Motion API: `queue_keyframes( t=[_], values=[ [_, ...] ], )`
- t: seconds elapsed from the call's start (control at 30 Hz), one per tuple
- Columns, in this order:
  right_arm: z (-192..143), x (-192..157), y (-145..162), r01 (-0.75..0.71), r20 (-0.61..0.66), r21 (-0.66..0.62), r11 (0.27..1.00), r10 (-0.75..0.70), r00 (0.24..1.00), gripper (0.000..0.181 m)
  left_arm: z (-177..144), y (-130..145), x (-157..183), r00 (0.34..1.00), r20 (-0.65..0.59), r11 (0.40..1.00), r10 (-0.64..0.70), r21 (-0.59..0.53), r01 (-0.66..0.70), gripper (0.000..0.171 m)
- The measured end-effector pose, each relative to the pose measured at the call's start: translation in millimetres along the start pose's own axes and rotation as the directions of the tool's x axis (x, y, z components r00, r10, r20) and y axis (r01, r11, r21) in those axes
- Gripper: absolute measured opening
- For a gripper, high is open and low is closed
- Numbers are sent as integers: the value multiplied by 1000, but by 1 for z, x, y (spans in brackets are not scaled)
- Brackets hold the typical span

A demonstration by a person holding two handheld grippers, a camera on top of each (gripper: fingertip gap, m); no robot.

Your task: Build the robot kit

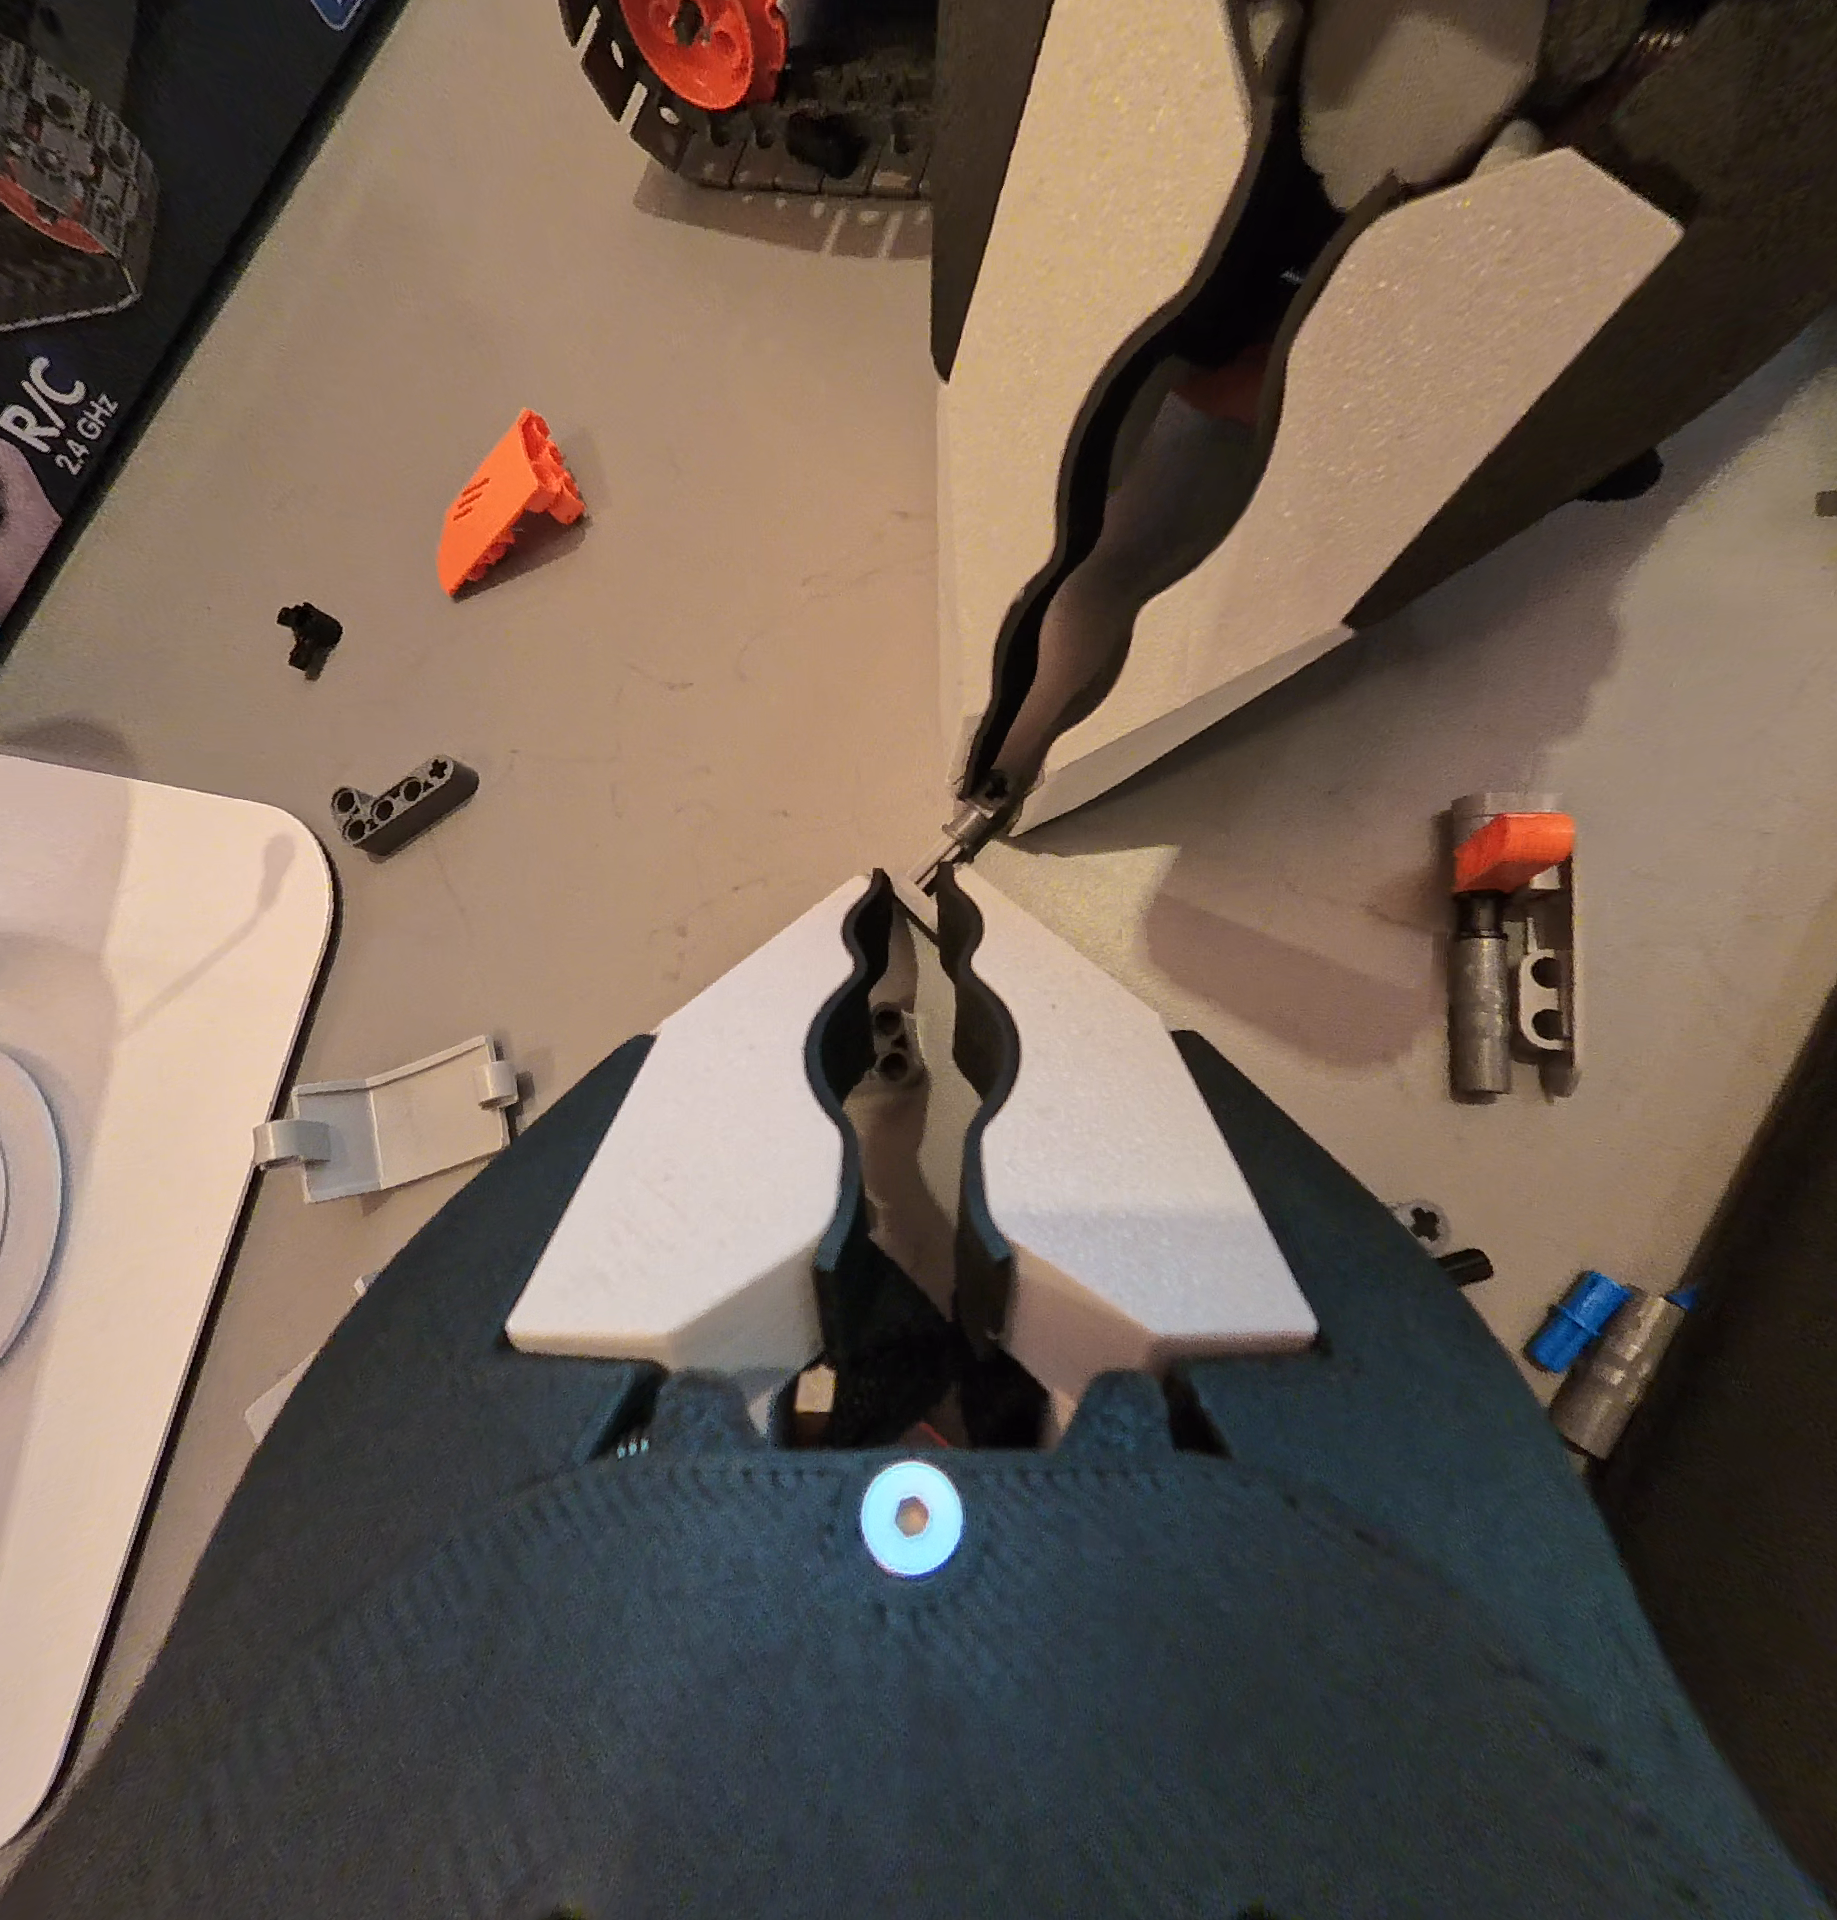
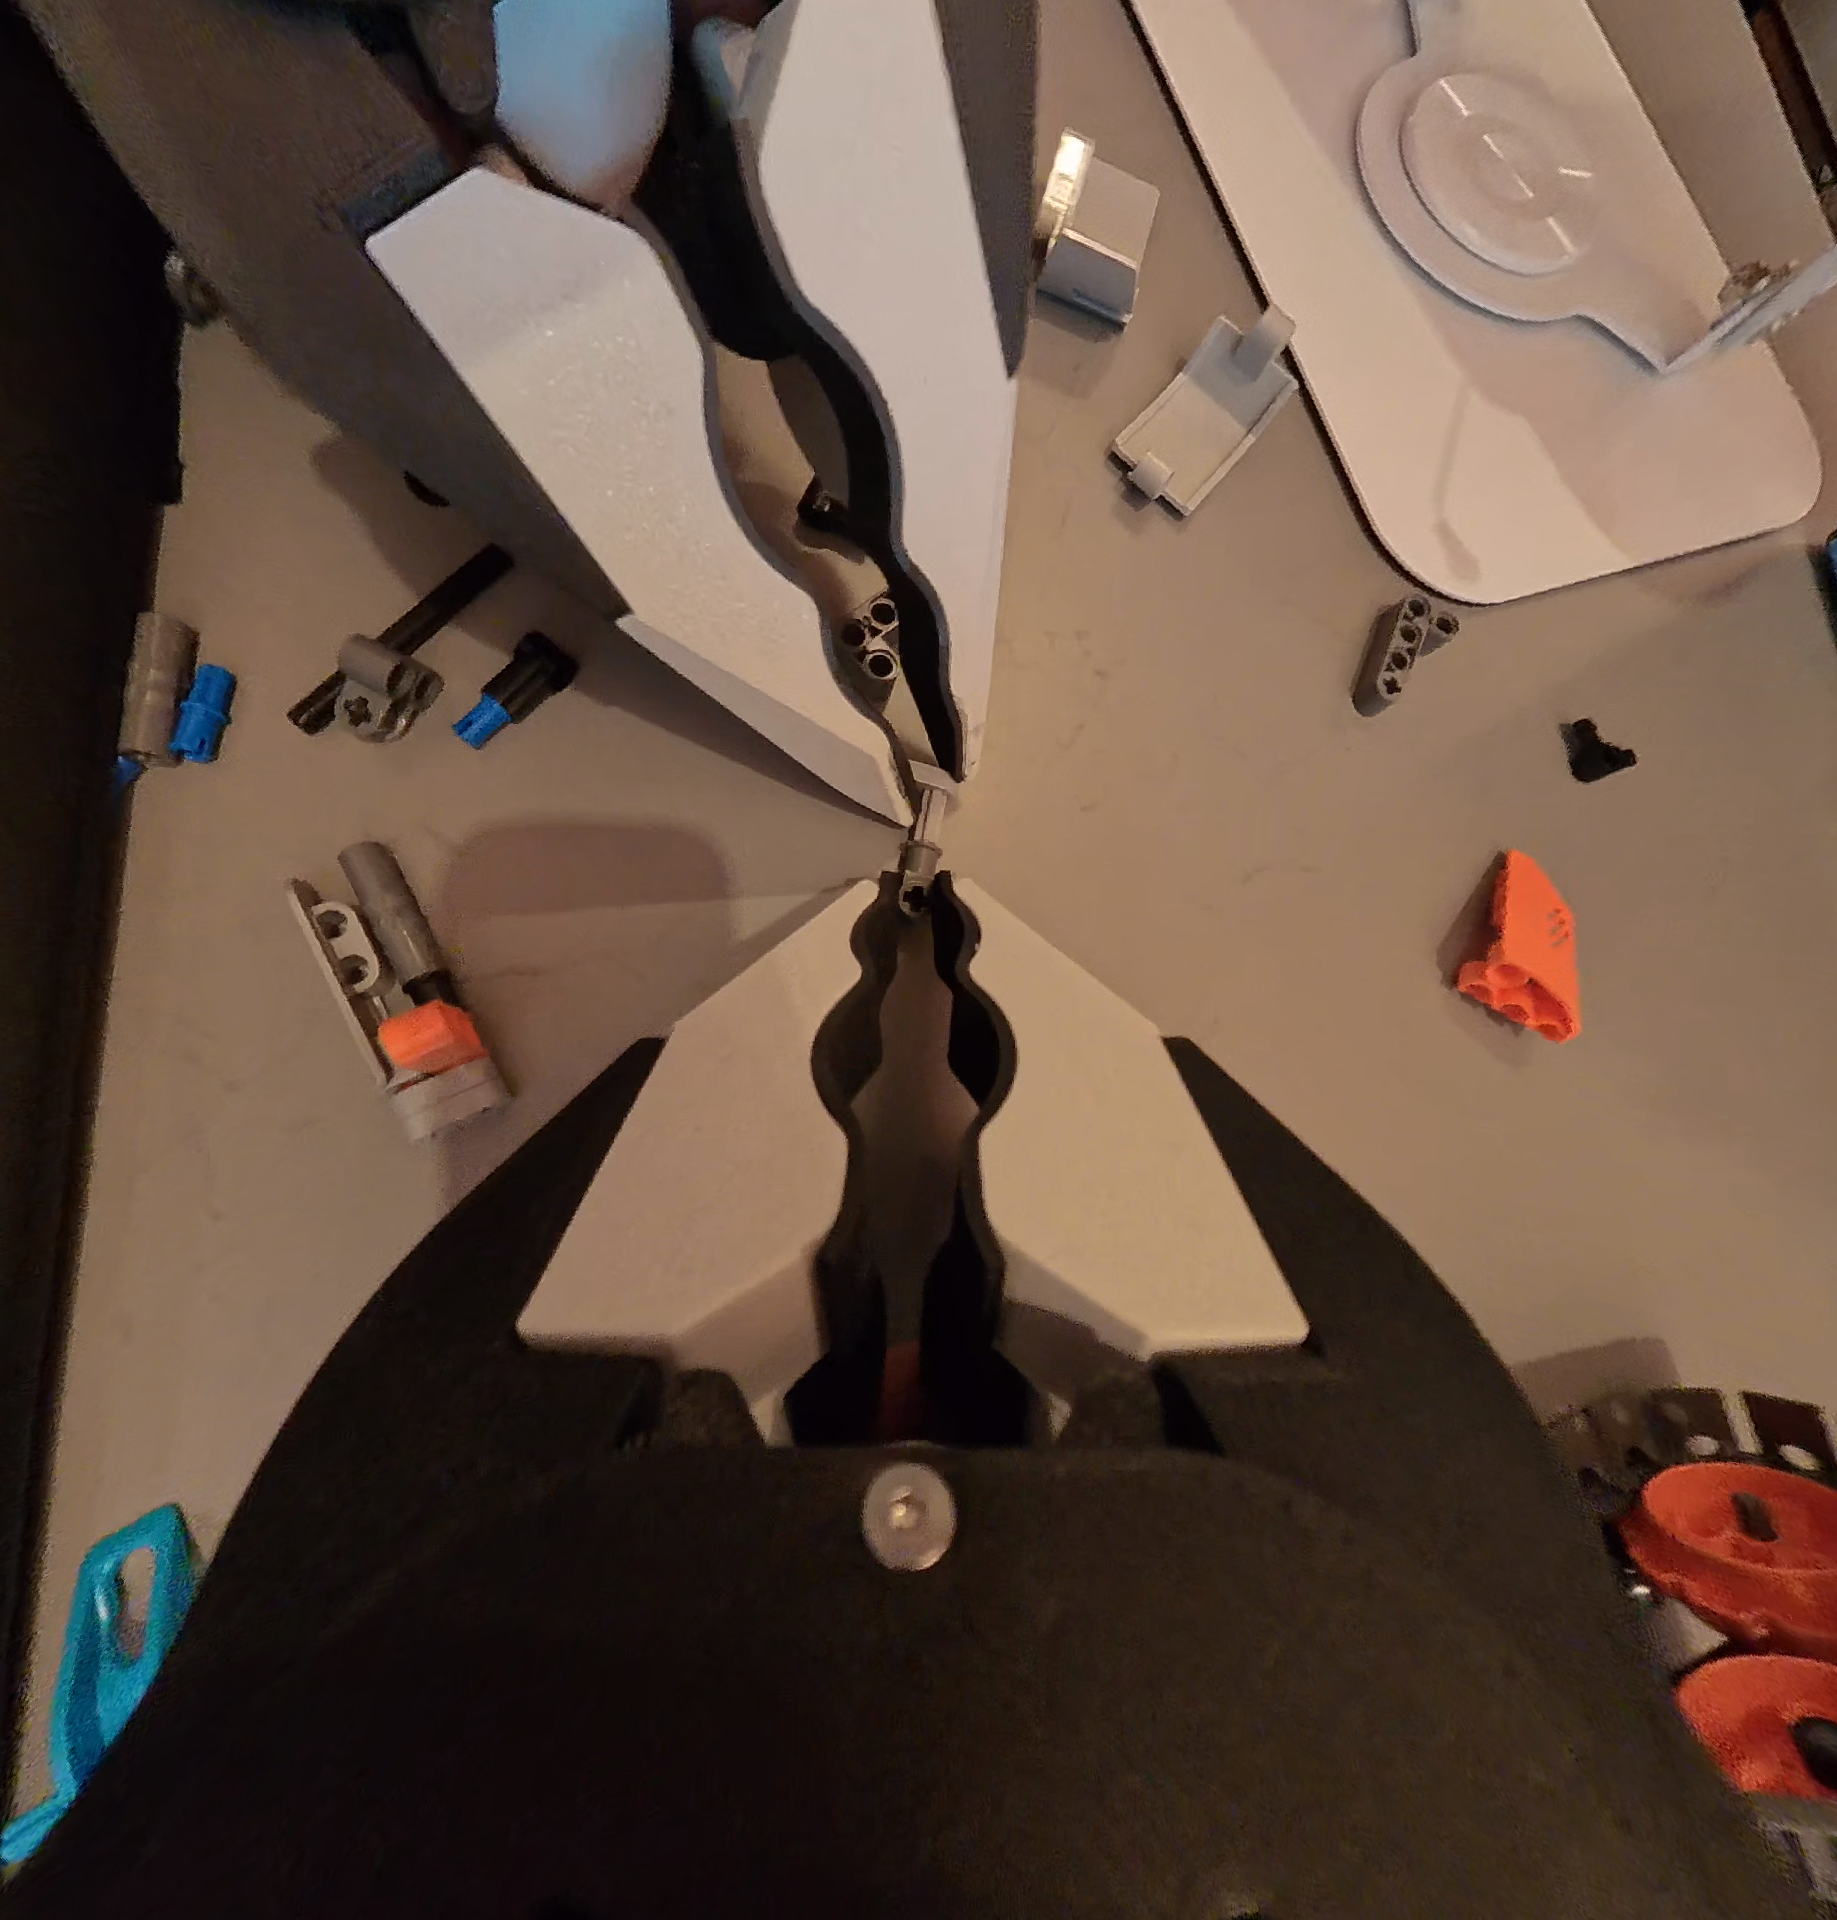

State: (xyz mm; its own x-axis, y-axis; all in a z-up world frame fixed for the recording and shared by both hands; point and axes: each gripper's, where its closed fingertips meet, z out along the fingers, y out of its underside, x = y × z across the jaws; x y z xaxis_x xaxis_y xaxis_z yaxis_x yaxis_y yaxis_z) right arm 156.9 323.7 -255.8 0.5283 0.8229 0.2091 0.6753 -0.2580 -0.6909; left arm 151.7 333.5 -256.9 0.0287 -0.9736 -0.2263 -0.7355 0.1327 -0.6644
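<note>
My left gripper [image 1: 914,883] is shut on a grey beam with round holes [image 1: 893,1039], held lengthwise between the fingers above the beige table [image 1: 737,623]. My right gripper [image 2: 914,888] is shut on a small grey pin [image 2: 921,847] that sticks out past its tips. The two grippers meet tip to tip. The pin's free end touches the end of the beam [image 2: 872,644]. In the left wrist view the right gripper [image 1: 987,800] comes in from the upper right with the pin [image 1: 961,836]. In the right wrist view the left gripper [image 2: 935,769] comes in from above.
Loose parts lie around: an orange panel [image 1: 514,504], a black connector [image 1: 309,632], a grey angled beam [image 1: 405,800], a flat grey panel [image 1: 394,1122], a grey-and-orange assembly [image 1: 1511,956], blue pins [image 2: 202,712]. A white stand base [image 1: 114,1039], a tracked vehicle [image 1: 748,94] and a box [image 1: 62,260] border the table. My left and right fingertips are right by each other. From either gripper's tips it is about 15 centimetres to the black connector [image 1: 309,632]. The right camera catches it too, in the right wrist view [image 2: 1592,752].
</note>
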Motion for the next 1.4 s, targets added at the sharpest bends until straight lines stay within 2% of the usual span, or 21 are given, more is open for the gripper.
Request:
queue_keyframes(
  t=[0.07,0.2,0.33,0.43,0.57,0.77,0.83,0.93,0.97,1.03,1.07,1.17,1.4],
  values=[
    [-2,1,-2,78,-34,-7,997,-78,996,3,-3,-2,0,1000,-7,1000,1,7,-1,9],
    [-19,3,-24,276,-158,58,959,-264,951,3,-25,-15,-4,996,-74,993,-56,99,63,20],
    [-30,5,-36,501,-297,34,865,-470,831,4,-40,-22,-4,960,-226,964,-168,168,208,20],
    [-35,3,-44,601,-363,13,799,-556,747,4,-44,-24,2,932,-306,950,-196,178,258,18],
    [-40,1,-50,682,-420,-14,731,-624,659,4,-49,-29,6,911,-356,936,-208,197,291,15],
    [-42,-1,-57,725,-459,-19,689,-650,606,5,-54,-35,5,896,-384,915,-224,234,329,8],
    [-44,0,-61,707,-477,3,707,-621,623,5,-57,-36,0,917,-341,920,-207,251,301,7],
    [-47,2,-62,572,-414,107,813,-486,769,13,-63,-34,-9,978,-175,948,-114,276,160,8],
    [-48,3,-61,529,-387,133,838,-447,806,14,-65,-34,-11,989,-119,955,-86,274,116,7],
    [-45,3,-56,410,-309,165,897,-348,885,27,-67,-31,-11,998,-39,964,-43,260,52,7],
    [-44,3,-53,369,-277,168,914,-315,908,26,-67,-27,-11,999,-13,968,-35,246,38,7],
    [-39,-1,-44,322,-209,152,935,-288,935,17,-72,-8,-20,993,116,985,9,170,-28,7],
    [-34,-7,-46,220,-107,168,961,-204,973,12,-123,35,-43,948,294,986,-120,150,78,7]
  ],
)
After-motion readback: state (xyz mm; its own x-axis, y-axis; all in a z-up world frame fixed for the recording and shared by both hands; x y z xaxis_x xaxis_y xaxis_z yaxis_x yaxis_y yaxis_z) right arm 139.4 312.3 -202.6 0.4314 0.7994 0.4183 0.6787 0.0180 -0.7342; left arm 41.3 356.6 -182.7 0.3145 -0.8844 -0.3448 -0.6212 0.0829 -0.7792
